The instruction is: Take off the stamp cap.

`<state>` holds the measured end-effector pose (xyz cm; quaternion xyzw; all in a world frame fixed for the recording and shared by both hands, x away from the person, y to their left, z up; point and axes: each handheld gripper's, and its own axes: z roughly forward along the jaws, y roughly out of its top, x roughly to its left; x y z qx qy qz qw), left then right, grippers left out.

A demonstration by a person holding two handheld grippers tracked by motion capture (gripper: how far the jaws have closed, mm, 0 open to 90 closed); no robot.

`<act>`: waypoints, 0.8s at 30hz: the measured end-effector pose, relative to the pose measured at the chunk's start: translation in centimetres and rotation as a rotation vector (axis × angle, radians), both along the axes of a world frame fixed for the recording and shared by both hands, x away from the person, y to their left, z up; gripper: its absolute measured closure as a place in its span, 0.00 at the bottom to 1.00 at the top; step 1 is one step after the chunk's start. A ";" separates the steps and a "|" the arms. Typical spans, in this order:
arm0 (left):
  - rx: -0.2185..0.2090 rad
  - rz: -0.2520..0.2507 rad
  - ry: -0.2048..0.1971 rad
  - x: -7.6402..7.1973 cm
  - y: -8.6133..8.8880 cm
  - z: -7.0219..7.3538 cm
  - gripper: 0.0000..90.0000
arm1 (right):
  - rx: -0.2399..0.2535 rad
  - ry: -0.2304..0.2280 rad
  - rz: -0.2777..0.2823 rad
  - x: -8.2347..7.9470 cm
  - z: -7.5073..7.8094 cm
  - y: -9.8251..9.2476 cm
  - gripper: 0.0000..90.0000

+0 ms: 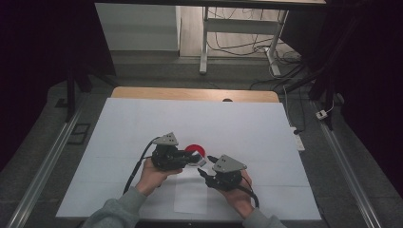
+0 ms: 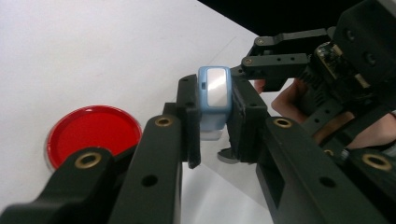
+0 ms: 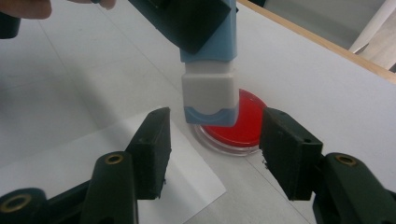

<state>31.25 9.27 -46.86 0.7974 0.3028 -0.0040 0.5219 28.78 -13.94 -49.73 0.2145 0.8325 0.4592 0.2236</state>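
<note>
Black left gripper (image 2: 212,126): clenched on a light-blue stamp (image 2: 214,95), held above the white table cover (image 1: 142,123); its white cap (image 3: 209,91) points toward the right gripper (image 3: 215,154). Right gripper: 2 jaws apart, flanking the cap without touching, nothing held. Red round pad (image 3: 238,123): flat on the cover just behind the cap, beside a paper sheet (image 3: 93,154).
Handling advice: centre both pads on the cap's white sides, close squarely, pull straight along the stamp's axis.
Pose: both hands low, near the table's front, grippers facing one another; left forearm (image 1: 119,209) angled inward.
</note>
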 end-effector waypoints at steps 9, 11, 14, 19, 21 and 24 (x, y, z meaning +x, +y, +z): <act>0.005 -0.004 0.003 0.0 -0.2 -0.2 0.84 | -0.018 -0.002 -0.006 0.0 -0.1 0.1 0.58; 0.004 -0.003 0.004 0.0 -0.2 -0.2 0.84 | -0.016 -0.001 -0.005 0.0 -0.1 0.1 0.60; 0.002 -0.003 0.006 0.0 -0.2 -0.2 0.84 | -0.018 -0.003 -0.004 0.0 -0.1 0.1 0.63; 0.000 -0.003 0.008 0.0 -0.3 -0.3 0.84 | -0.025 -0.004 -0.009 -0.1 -0.1 0.2 0.65; -0.003 -0.002 0.008 0.0 -0.3 -0.3 0.84 | -0.015 0.006 -0.007 -0.1 -0.1 0.2 0.66; -0.005 0.001 0.007 0.0 -0.3 -0.2 0.84 | -0.020 -0.002 -0.007 -0.2 -0.1 0.3 0.67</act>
